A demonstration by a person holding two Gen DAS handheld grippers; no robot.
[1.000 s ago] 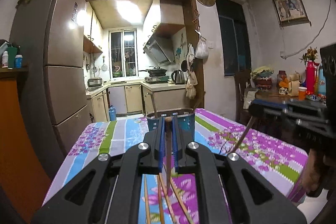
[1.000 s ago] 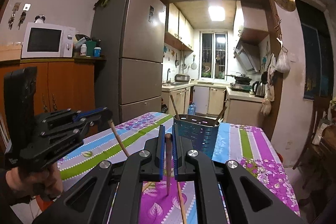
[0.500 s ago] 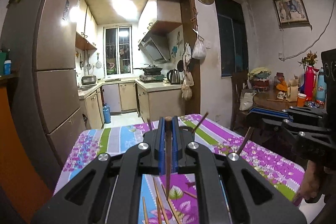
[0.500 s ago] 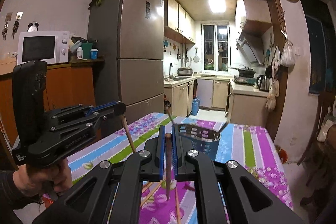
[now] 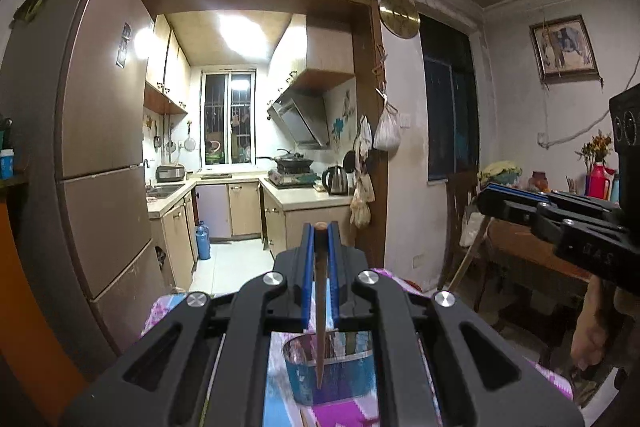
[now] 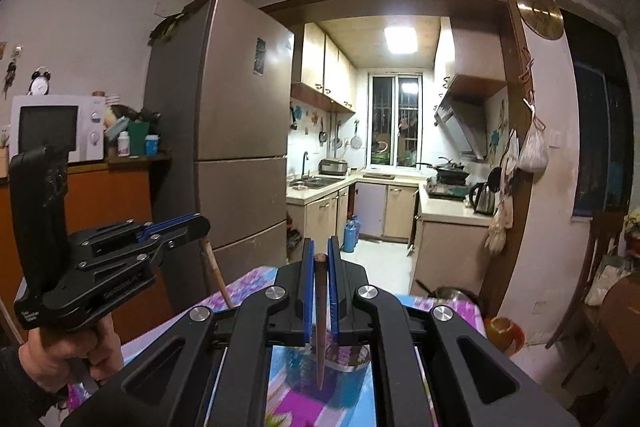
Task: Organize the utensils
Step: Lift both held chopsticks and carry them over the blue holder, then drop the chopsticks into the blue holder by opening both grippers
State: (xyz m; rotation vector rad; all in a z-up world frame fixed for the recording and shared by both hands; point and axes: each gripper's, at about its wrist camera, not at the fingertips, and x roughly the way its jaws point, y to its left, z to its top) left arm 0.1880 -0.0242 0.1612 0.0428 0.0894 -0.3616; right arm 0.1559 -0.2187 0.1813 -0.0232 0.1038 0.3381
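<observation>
My left gripper (image 5: 320, 239) is shut on a brown chopstick (image 5: 320, 315) that hangs tip down over the blue metal utensil holder (image 5: 332, 375) on the floral tablecloth. My right gripper (image 6: 319, 259) is shut on another brown chopstick (image 6: 320, 327), its tip over the same holder (image 6: 340, 375). The right gripper also shows in the left wrist view (image 5: 496, 199) at the right with its chopstick (image 5: 470, 255). The left gripper shows in the right wrist view (image 6: 200, 227) at the left with its chopstick (image 6: 216, 275).
The floral tablecloth (image 6: 252, 279) covers the table below both grippers. A brown fridge (image 5: 92, 163) stands at the left, a wooden side table (image 5: 532, 259) with bottles and a chair at the right. The kitchen lies beyond the far table edge.
Both grippers have risen and moved forward over the utensil holder, which now lies beneath both chopstick tips. The loose chopsticks on the cloth have dropped out of view.
</observation>
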